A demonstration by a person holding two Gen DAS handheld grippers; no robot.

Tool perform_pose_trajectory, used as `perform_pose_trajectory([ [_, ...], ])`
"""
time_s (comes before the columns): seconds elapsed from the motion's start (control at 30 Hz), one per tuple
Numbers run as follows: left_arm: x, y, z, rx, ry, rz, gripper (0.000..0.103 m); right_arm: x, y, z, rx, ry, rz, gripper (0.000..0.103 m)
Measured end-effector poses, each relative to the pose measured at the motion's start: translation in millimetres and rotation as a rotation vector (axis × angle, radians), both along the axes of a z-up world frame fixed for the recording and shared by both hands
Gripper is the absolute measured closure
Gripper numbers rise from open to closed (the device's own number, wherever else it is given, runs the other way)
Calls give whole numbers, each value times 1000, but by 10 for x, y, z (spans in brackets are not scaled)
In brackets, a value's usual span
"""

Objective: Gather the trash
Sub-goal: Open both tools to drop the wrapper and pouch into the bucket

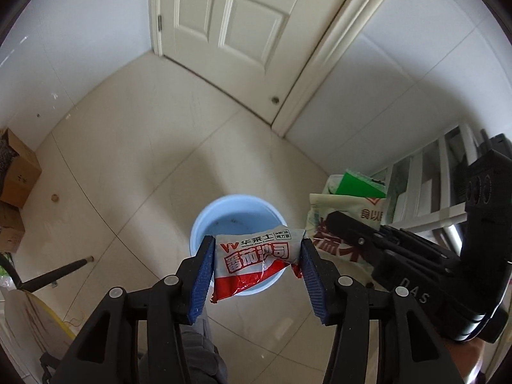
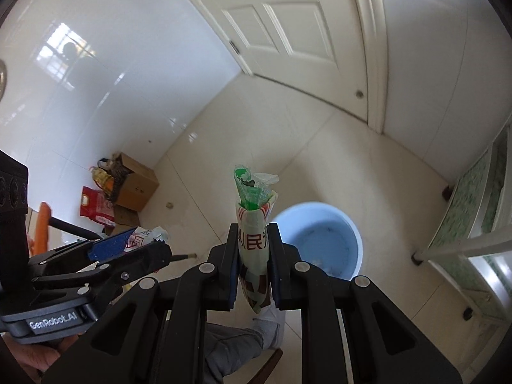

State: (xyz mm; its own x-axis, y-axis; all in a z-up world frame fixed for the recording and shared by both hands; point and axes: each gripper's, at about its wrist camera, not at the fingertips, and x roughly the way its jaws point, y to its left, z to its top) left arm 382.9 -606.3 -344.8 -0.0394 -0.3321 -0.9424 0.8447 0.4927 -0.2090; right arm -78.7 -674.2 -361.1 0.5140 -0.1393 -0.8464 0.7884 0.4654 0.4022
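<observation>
The left claw (image 1: 256,270) is seen from its own wrist view clamped on a red-and-white sauce packet (image 1: 254,260), which is stretched between the two blue pads (image 1: 201,283) directly above the light-blue bucket (image 1: 204,220) standing on the tiled floor (image 1: 153,147). In that view the right claw (image 1: 339,220) enters from the right, and the pale wrapper (image 1: 358,211) it carries is shown broadside, with a green insert at its top. The right wrist view shows the same wrapper (image 2: 254,240) edge-on, pinched flat between nearly closed pads of the right claw (image 2: 254,256), its green end projecting upward beyond the fingertips; the bucket (image 2: 348,224) lies below and to the right of it, and small debris is visible on the bucket's bottom. Only this view shows the left claw (image 2: 134,246) from the side, with the crumpled packet (image 2: 147,235) protruding past its tip. A white panelled door (image 1: 230,19) appears in both views. Cardboard boxes (image 2: 136,182) and a red bag (image 2: 96,206) against the wall are shown more fully in the right view, as is a green-patterned shelf unit (image 2: 473,208).
</observation>
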Motion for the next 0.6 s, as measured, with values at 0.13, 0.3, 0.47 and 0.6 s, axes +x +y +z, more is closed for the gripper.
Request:
perform_pose_trajectory([
  [0.13, 162, -385, -218, 77, -18, -14, 34, 32, -136, -354, 64, 44, -19, 84],
  [0.3, 317, -616, -295, 106, -90, -1, 17, -43, -177, -435, 80, 44, -72, 17],
  [0.47, 120, -449, -102, 97, -148, 24, 13, -114, -129, -328, 59, 34, -106, 0],
  [0.6, -83, -280, 67, 76, -211, 49, 10, -155, -47, -119, 26, 34, -130, 0],
])
